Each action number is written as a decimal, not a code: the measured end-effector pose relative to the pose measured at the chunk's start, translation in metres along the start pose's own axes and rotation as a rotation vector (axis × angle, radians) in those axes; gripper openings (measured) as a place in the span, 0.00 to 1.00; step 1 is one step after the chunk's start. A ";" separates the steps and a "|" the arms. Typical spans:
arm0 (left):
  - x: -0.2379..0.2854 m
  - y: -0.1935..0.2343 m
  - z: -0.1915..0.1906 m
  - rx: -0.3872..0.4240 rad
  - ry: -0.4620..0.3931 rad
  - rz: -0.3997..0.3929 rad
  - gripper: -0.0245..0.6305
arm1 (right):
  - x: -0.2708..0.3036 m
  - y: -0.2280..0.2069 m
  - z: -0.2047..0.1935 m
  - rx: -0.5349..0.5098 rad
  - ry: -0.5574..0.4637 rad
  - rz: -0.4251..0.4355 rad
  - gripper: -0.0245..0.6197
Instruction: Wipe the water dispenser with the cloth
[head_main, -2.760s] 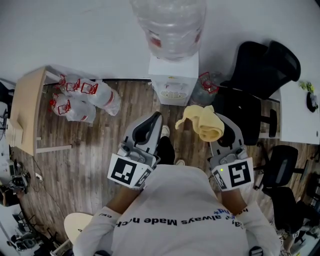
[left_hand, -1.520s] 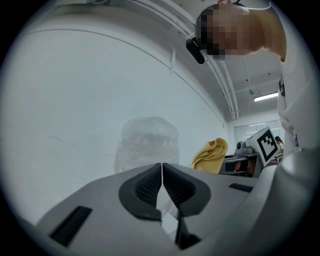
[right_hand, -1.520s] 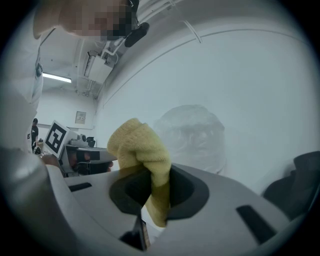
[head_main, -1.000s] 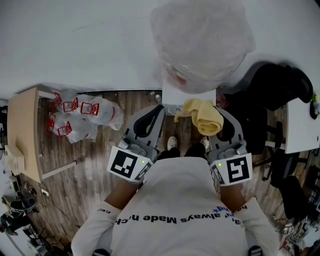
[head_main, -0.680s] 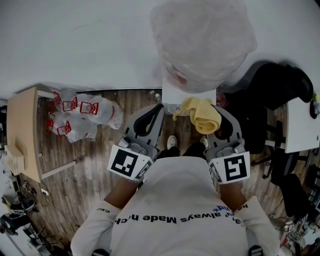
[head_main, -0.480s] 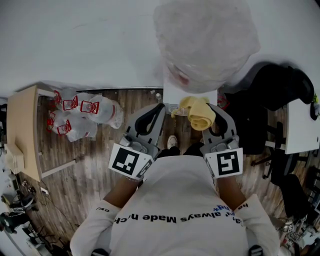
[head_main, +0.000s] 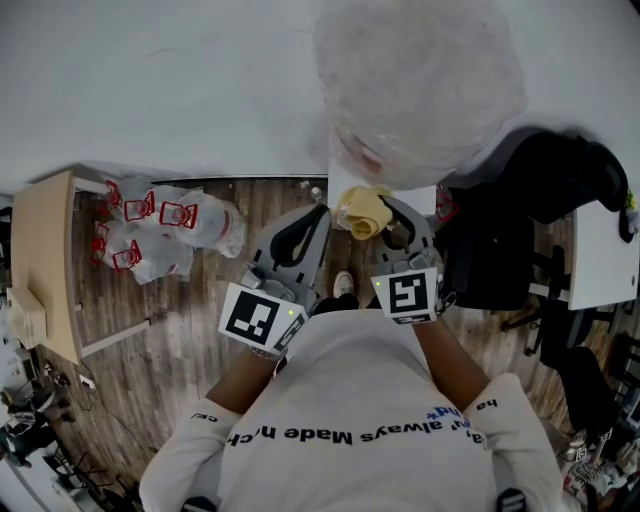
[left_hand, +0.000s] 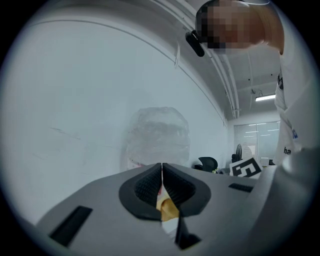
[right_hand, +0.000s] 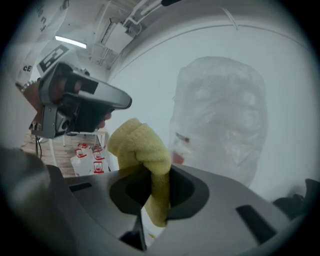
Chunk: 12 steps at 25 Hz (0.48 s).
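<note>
Head view. The person stands at the water dispenser (head_main: 420, 197), which is against the far wall. Its clear bottle (head_main: 420, 90) fills the upper centre. The right gripper (head_main: 378, 216) is raised to the near front edge of the dispenser, just under the bottle. A bunched yellow cloth (head_main: 361, 208) sits at its tip, at or against the white cabinet; contact cannot be confirmed. The left gripper (head_main: 318, 216) is just left of it, tip near the cloth. On the wooden floor to the left are plastic bags with red print (head_main: 165, 225). A pale desk (head_main: 45, 260) is further left, and a black chair (head_main: 540, 190) is on the right.

Left gripper view. The jaws are pressed together, pad against pad, with nothing between them. A patch of the yellow cloth shows beyond the seam, and the bottle stands behind against the white wall.

Right gripper view. The jaws are clamped on the cloth. A folded lump rises above the pads and a tail hangs below. The bottle is close ahead to the right, the left gripper to the left.
</note>
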<state>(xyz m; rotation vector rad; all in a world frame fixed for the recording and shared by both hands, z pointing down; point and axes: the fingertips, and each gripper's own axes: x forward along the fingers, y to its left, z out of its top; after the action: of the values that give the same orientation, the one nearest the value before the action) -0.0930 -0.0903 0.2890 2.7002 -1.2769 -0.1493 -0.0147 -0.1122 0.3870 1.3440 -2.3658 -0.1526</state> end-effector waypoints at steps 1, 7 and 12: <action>0.001 0.001 0.000 -0.001 0.000 0.000 0.08 | 0.006 0.002 -0.005 -0.009 0.007 -0.002 0.14; 0.006 0.008 -0.003 -0.004 0.007 0.003 0.08 | 0.037 0.016 -0.031 -0.048 0.057 0.015 0.14; 0.007 0.011 -0.005 -0.006 0.008 0.004 0.08 | 0.063 0.031 -0.054 -0.082 0.095 0.029 0.14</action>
<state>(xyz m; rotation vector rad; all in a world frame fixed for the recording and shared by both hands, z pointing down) -0.0960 -0.1019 0.2956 2.6902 -1.2775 -0.1421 -0.0460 -0.1430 0.4638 1.2510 -2.2737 -0.1720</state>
